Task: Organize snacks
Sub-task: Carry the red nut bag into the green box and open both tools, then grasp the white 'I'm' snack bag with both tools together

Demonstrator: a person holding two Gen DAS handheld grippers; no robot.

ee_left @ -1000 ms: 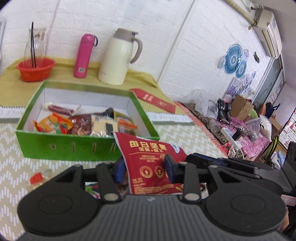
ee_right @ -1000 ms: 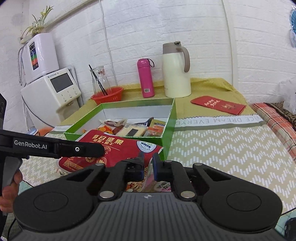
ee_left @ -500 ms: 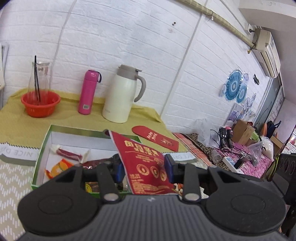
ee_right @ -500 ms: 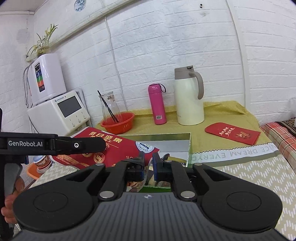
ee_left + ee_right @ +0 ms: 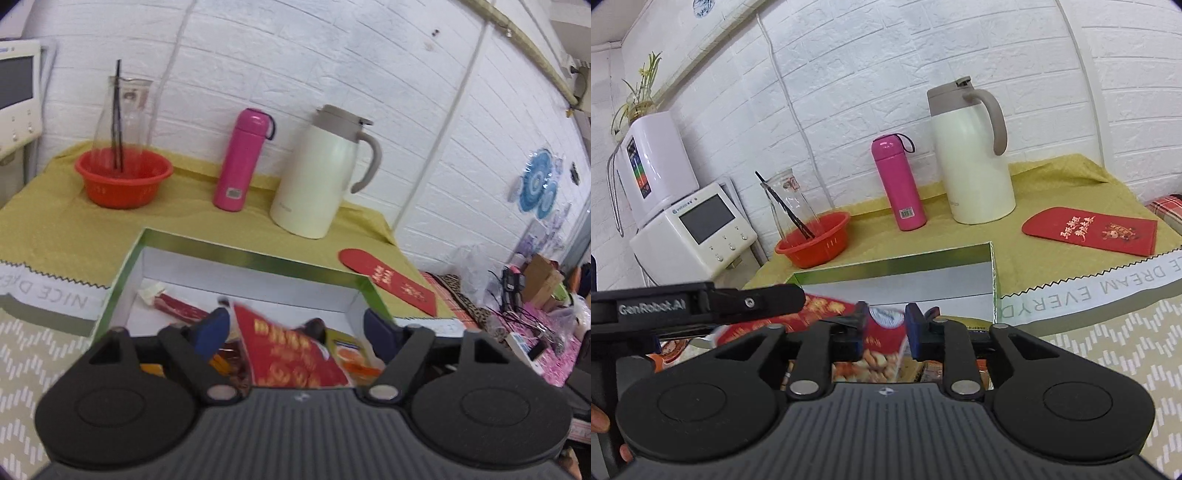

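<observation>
Large flat red foil nut-snack pouch (image 5: 291,354) hangs over the green-walled, white-lined open cardboard box (image 5: 258,260) in the middle of the table, blurred. It looks light, floppy and slick, so pinch a flat edge or corner. Left claw (image 5: 295,328) and right claw (image 5: 886,321) have both just been opening: jaws spread, pouch between them but pads clear of it. Count: one red pouch, one box, several small snack packs inside, too hidden to count. Two claws.

A lived-in home is suggested by a thermos jug (image 5: 973,162), water dispenser (image 5: 690,229) and cluttered bed (image 5: 532,325).
</observation>
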